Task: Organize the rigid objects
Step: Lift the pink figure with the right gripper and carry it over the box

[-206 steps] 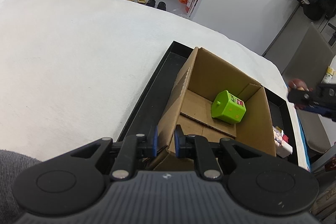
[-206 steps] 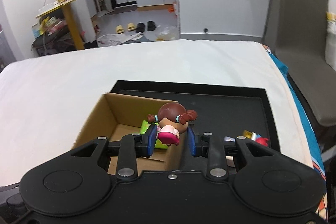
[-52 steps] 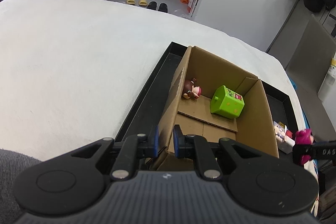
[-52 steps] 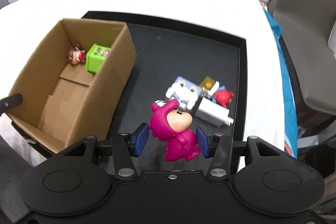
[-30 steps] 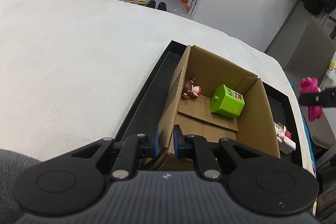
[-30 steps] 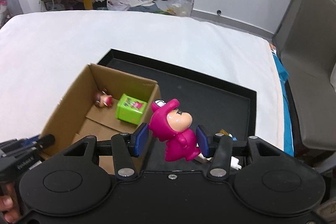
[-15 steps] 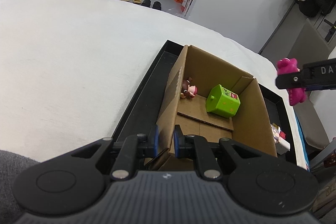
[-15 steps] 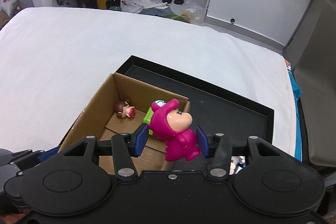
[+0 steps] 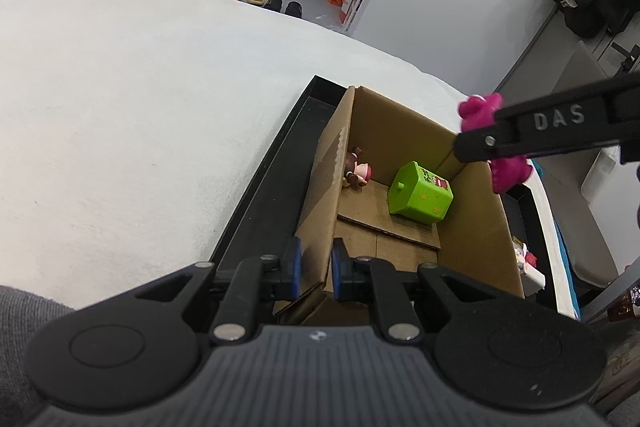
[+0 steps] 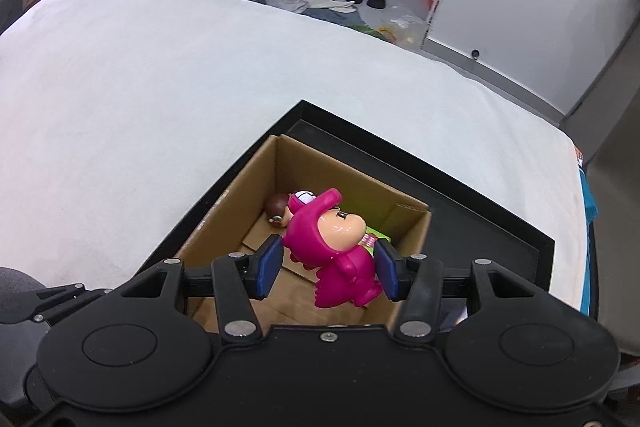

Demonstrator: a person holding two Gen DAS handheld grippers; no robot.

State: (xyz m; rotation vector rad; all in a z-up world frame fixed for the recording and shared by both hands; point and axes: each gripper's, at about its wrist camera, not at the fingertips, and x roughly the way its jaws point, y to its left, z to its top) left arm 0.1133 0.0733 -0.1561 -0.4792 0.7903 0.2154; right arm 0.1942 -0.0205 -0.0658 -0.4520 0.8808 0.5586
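The right hand-held gripper [image 10: 327, 270] is clenched on a magenta dinosaur figurine [image 10: 334, 249], its blue pads pressing the toy's flanks, and it hangs above the open cardboard box [image 9: 472, 227] with the toy clear of the rim. The left hand-held gripper [image 9: 313, 269] is clenched on the near wall of that box, one finger inside and one outside, pinning it in place.

The step in hand looks like dropping the figurine into the box. To do it well, I would bring the toy down over the bare cardboard floor nearer the left hand-held gripper, since the far end is taken, and lower it inside the walls before letting go, so that it does not bounce off a flap or a neighbour. The left grip should hold firm while this happens, because the light box could slide on the tray.

The box sits in the left part of a black tray [image 9: 260, 195], which lies on a white bed [image 9: 140, 99]. Inside the box, at the far end, a brown-haired doll [image 9: 356, 173] lies on its side against the left wall, and a green cube [image 9: 421, 193] sits tilted just beside it. To the right of the box, on the tray, a few more small toys [image 9: 526, 263] show, too hidden to identify.
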